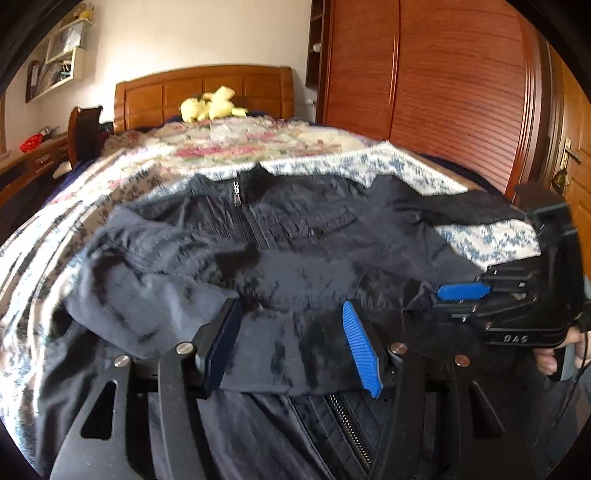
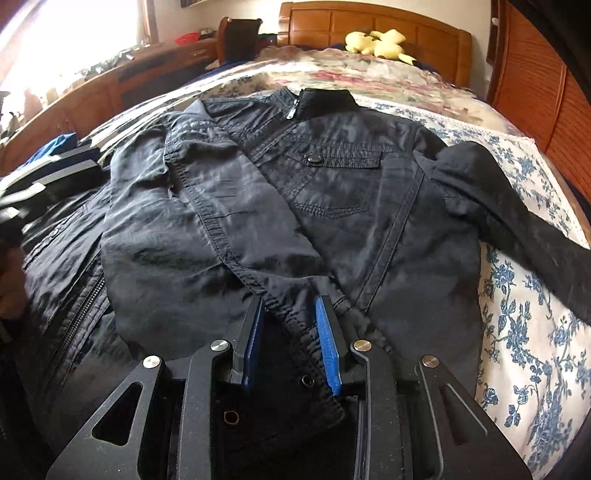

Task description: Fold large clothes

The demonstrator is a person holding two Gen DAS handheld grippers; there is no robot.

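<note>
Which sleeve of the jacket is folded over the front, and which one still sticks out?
The left sleeve lies folded across the jacket front. The right sleeve sticks out sideways over the flowery bedspread.

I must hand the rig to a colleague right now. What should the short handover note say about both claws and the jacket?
Left claw: open, fingers spread over jacket fabric near the hem, holding nothing firmly.
Right claw: nearly closed around the cuff of the sleeve folded across the front; whether it pinches is unclear.
Dark jacket: face up on the floral bedspread, collar toward the headboard.
Done: one sleeve lies diagonally over the chest.
Left: the other sleeve is spread out to the side; fold it in, then fold the body.
</note>
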